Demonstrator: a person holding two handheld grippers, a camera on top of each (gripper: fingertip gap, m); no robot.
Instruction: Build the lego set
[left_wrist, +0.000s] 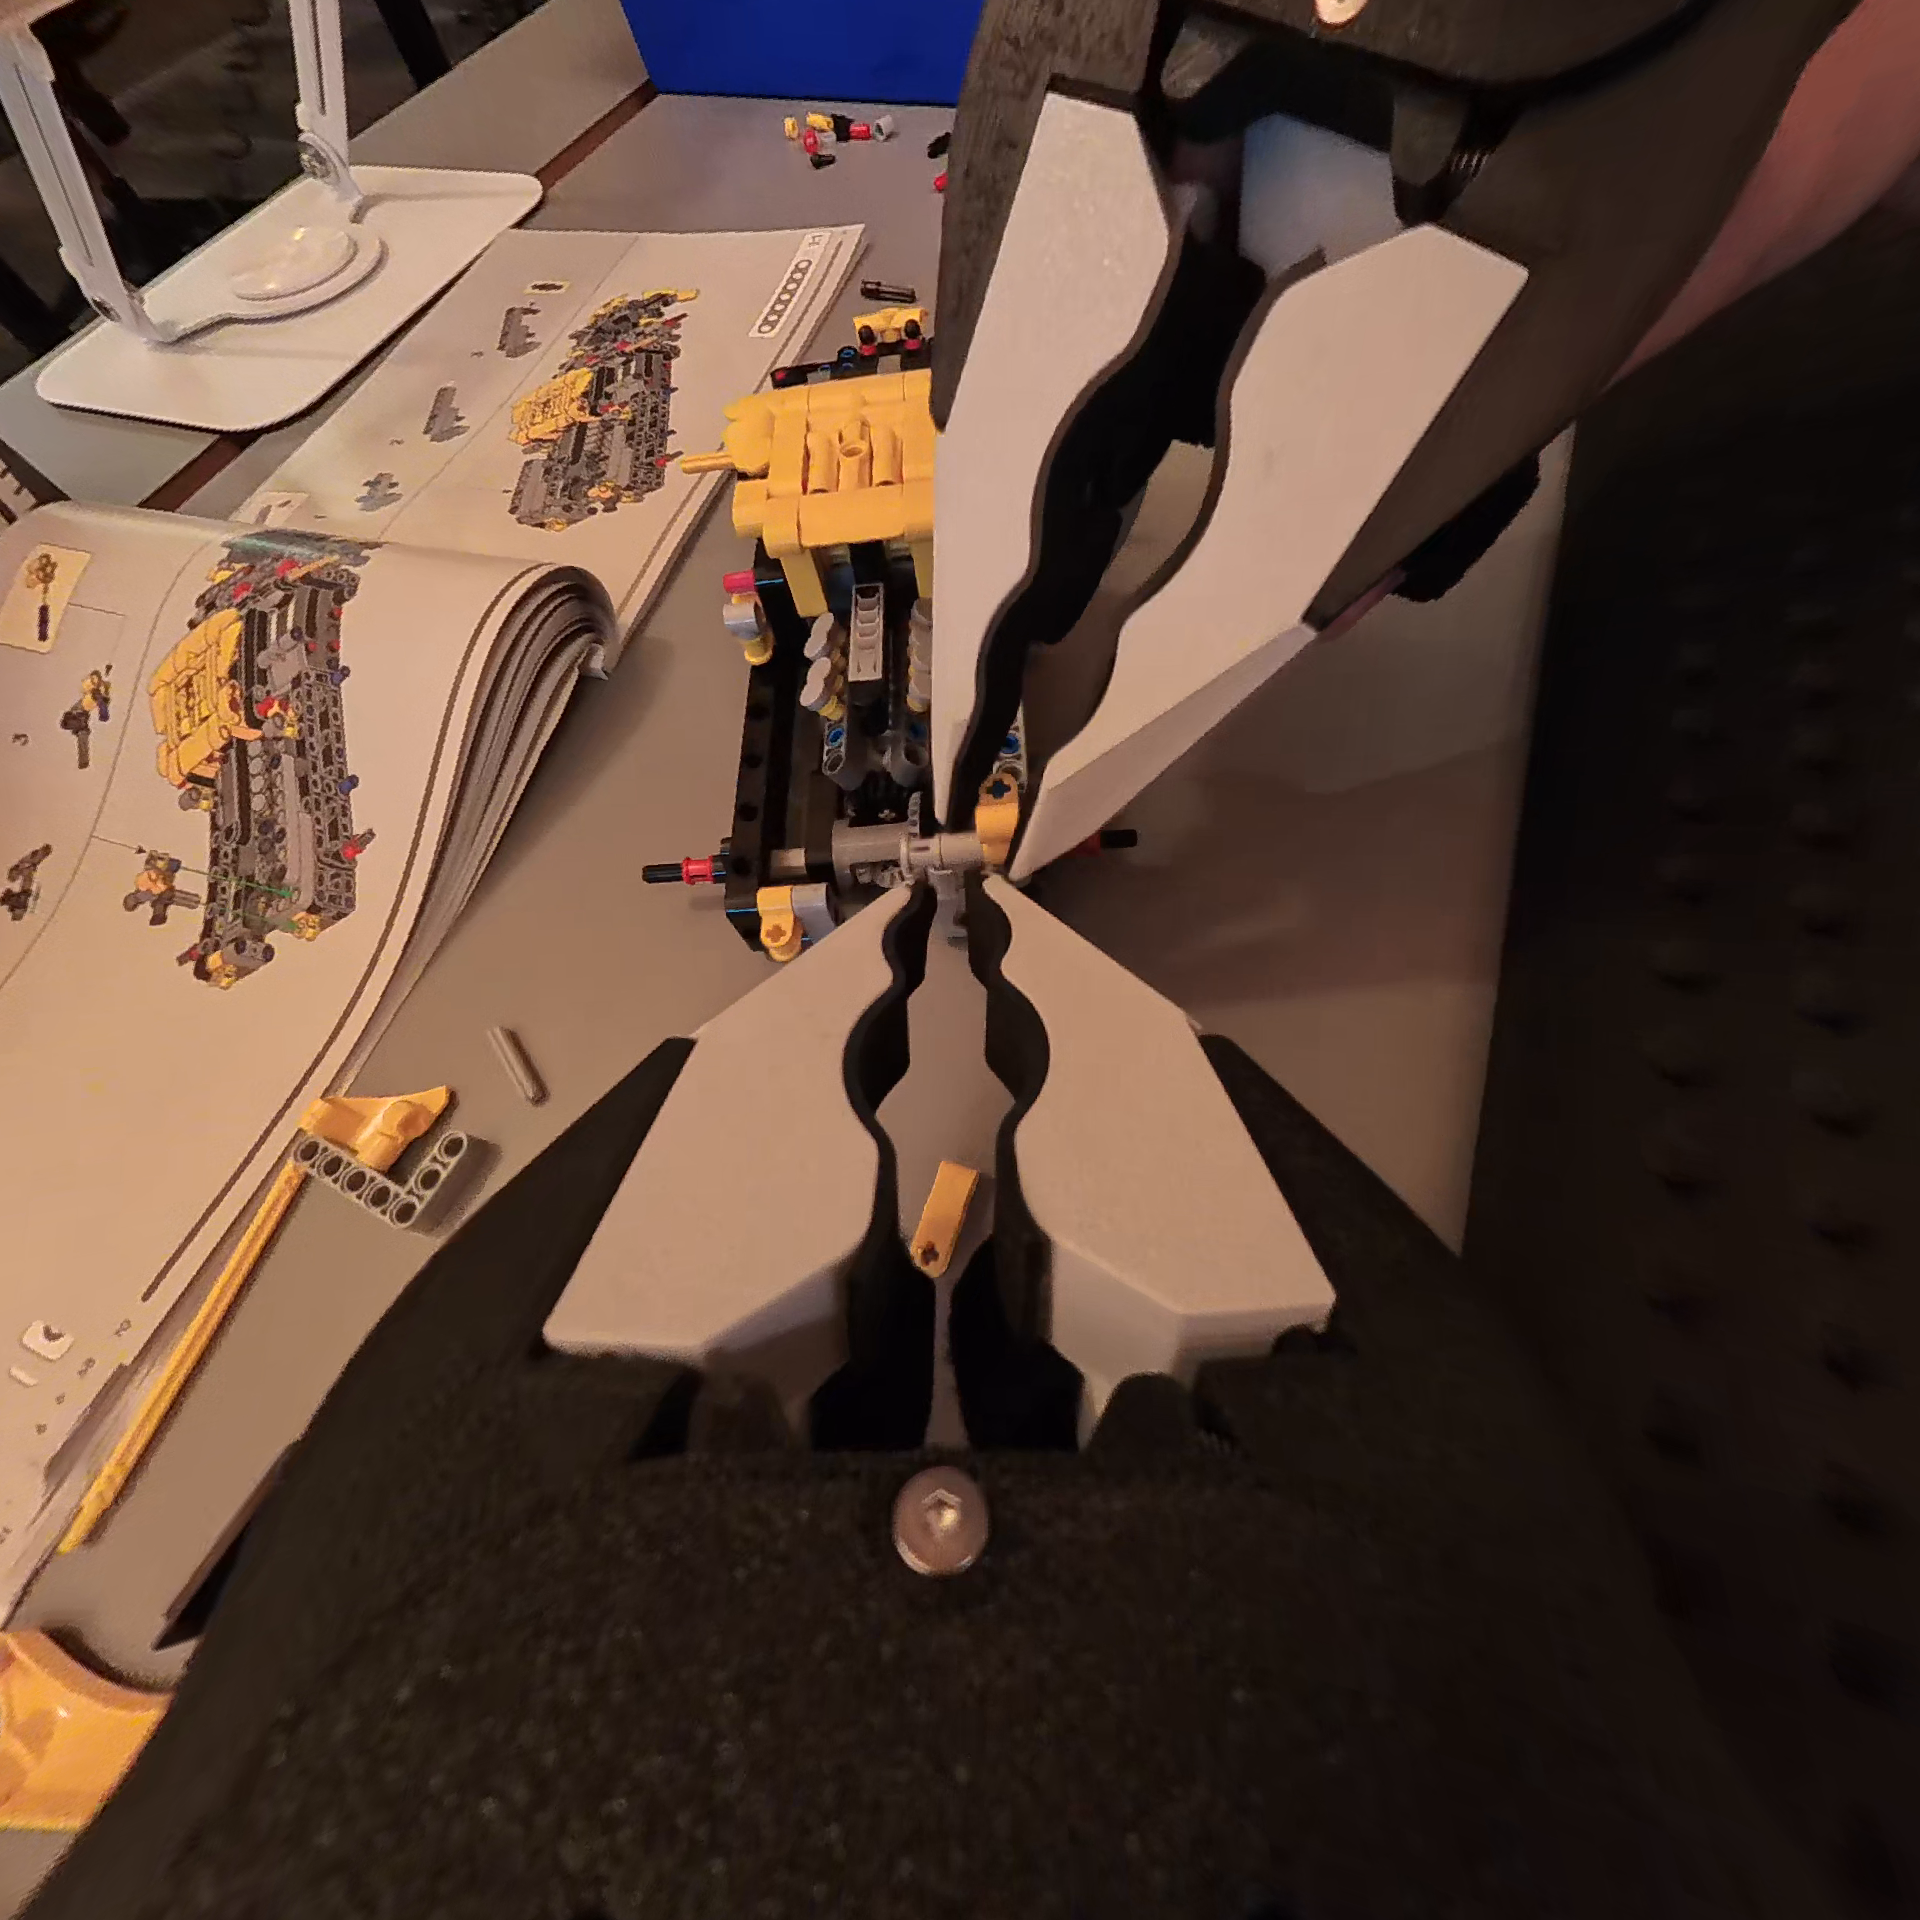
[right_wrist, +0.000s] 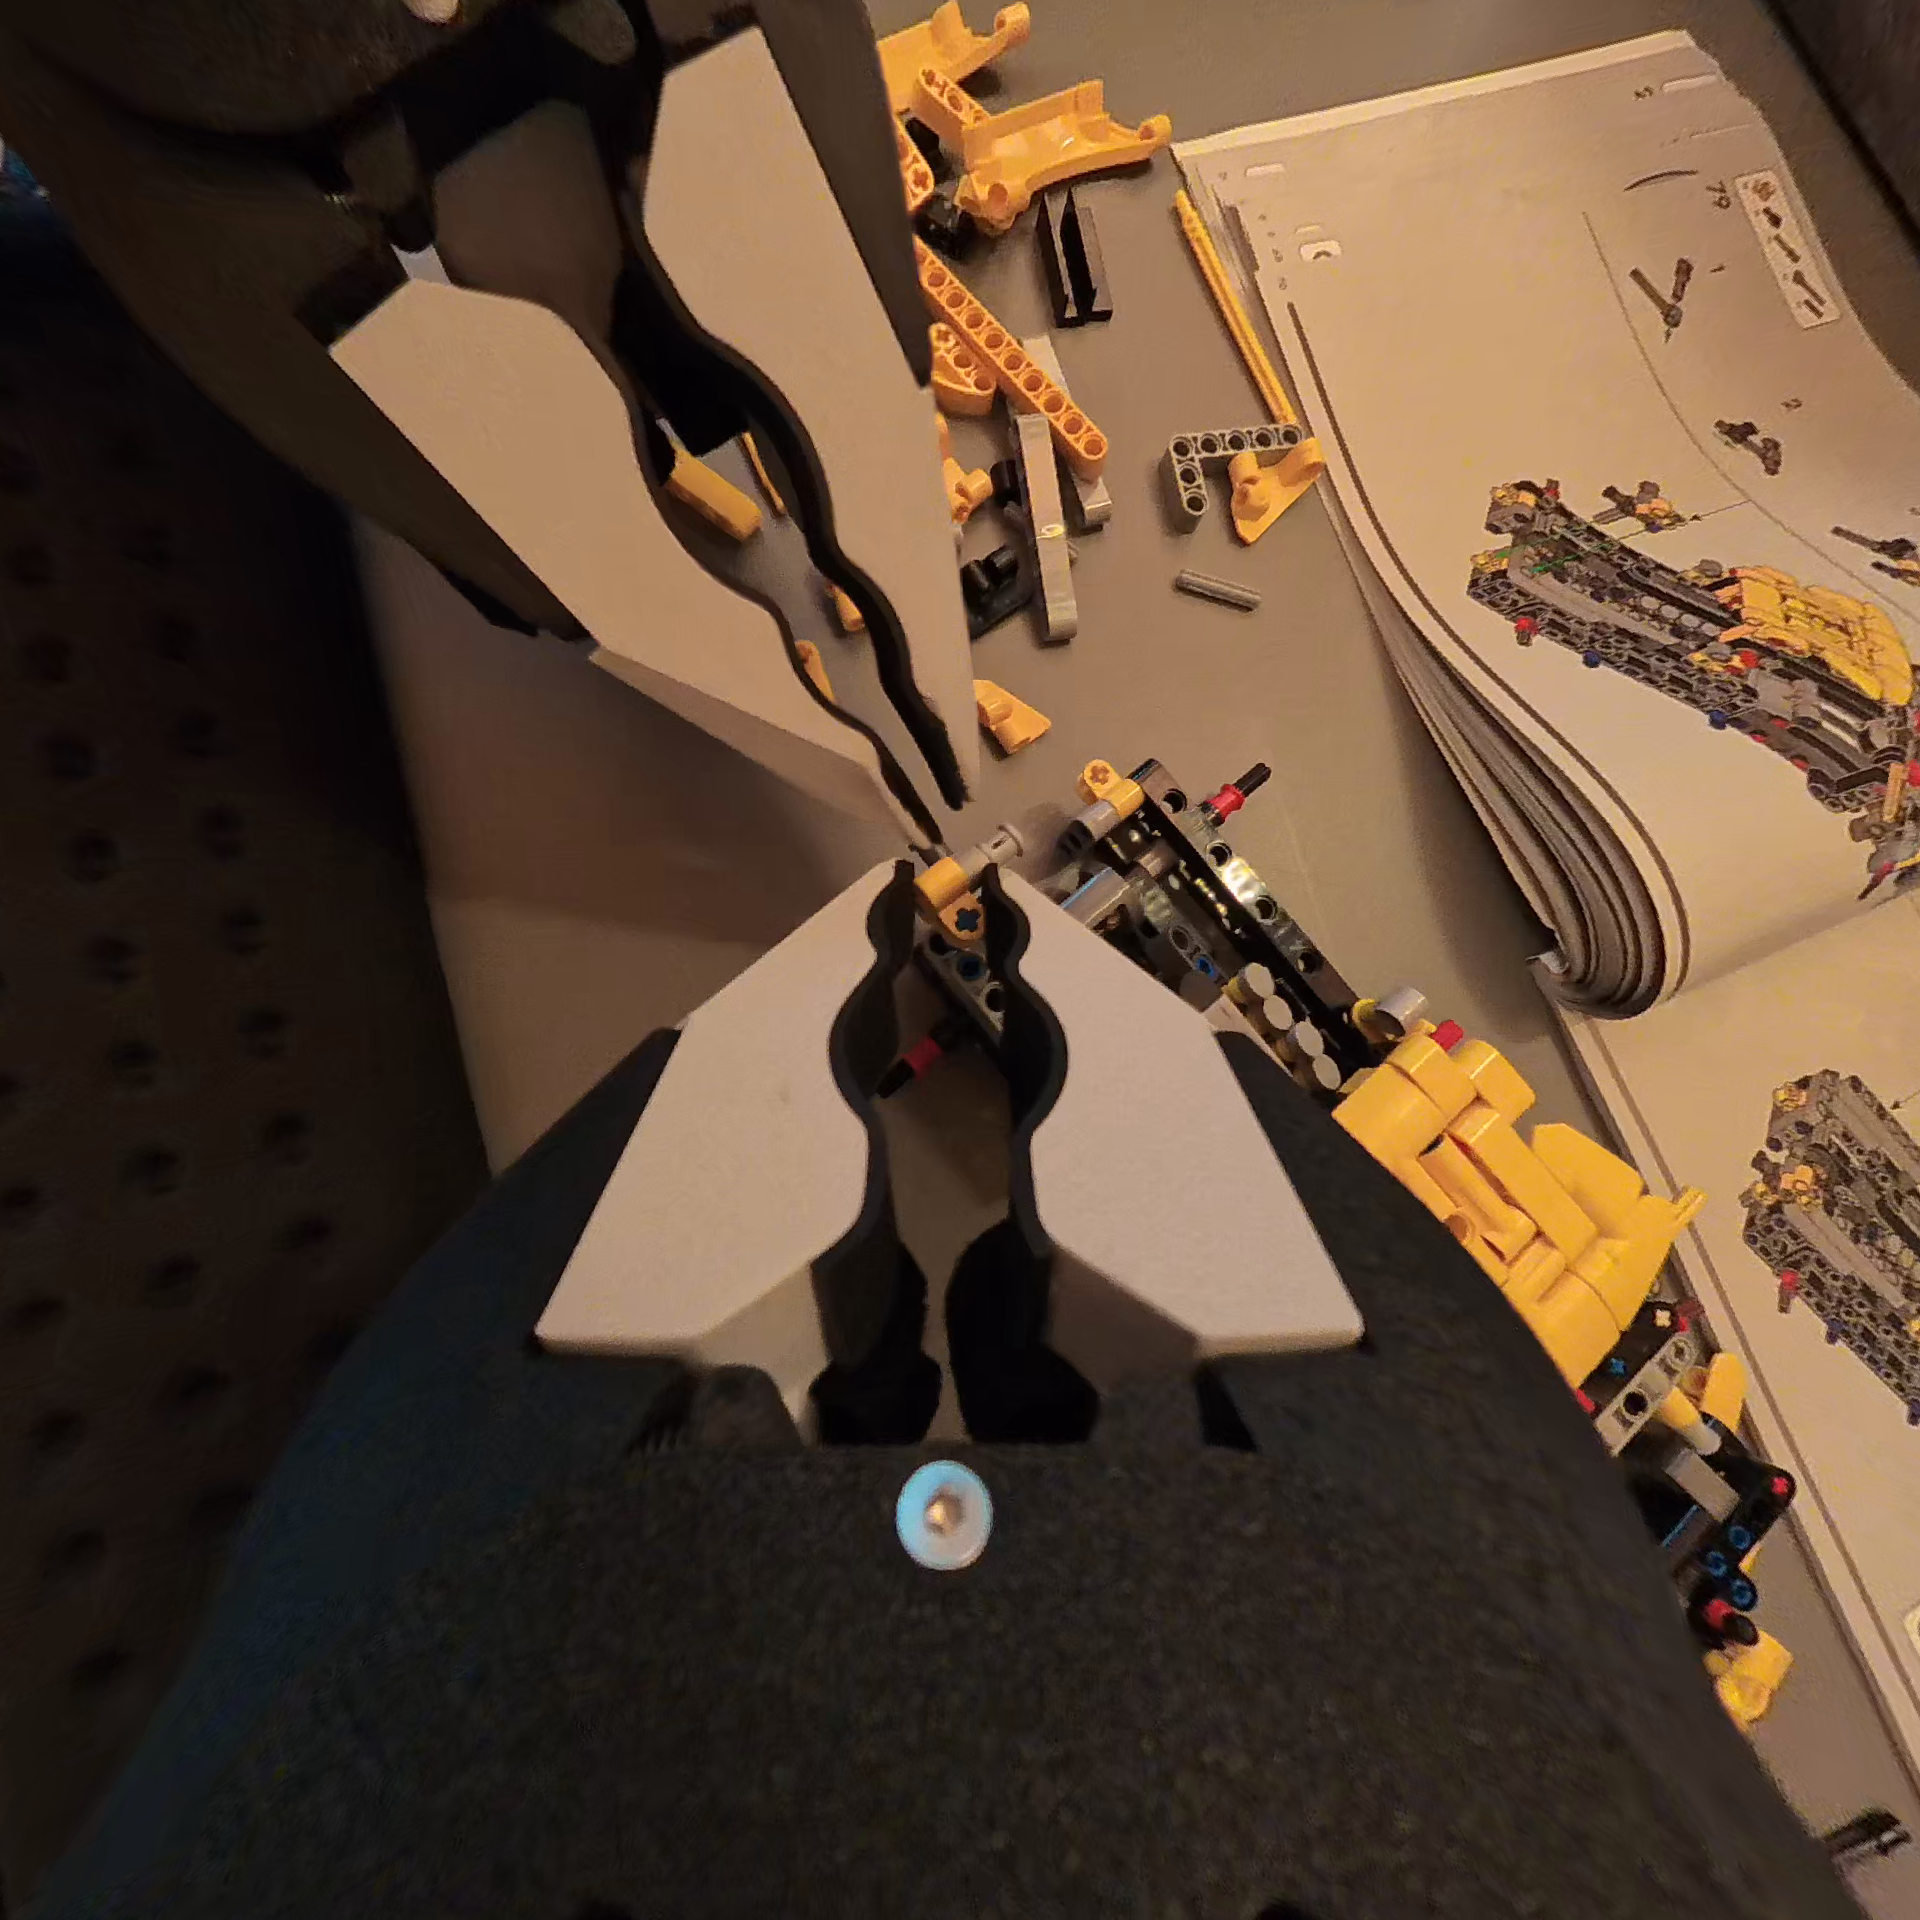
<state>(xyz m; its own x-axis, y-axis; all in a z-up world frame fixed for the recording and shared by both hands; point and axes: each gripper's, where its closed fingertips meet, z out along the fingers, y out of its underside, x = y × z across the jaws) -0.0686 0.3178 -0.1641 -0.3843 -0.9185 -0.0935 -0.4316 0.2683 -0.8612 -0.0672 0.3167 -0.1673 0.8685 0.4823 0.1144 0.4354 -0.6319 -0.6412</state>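
Setting: I work at a grey counter (left_wrist: 623, 790), with an open instruction booklet (left_wrist: 312, 790) lying beside the lego model (left_wrist: 831, 623).

Model: a long black and grey frame with a yellow block on top lies flat on the counter. Its near end carries a cross axle, which is where both my tools meet.

Left hand-held gripper (left_wrist: 943, 896): narrowed to a thin gap. Its tips pinch a small grey connector (left_wrist: 940, 854) sitting on that axle.

Right hand-held gripper (right_wrist: 951, 902): also drawn narrow. It is closed around a small yellow connector (right_wrist: 948, 883) at the same end of the frame, and its tips almost touch those of my left tool.

Loose parts: a short grey axle (left_wrist: 517, 1064) and a grey angled beam (left_wrist: 390, 1174) with a yellow piece on it lie near the booklet. More yellow beams (right_wrist: 997, 353) are scattered farther off.

Likely step: seating or lining up the connectors on the axle, as far as I can judge.

Risk: both grips hold very little surface, so a sideways push could pop a connector free. The model rests unclamped, so uneven force could slide or twist it. The two sets of tips could also jam against each other.
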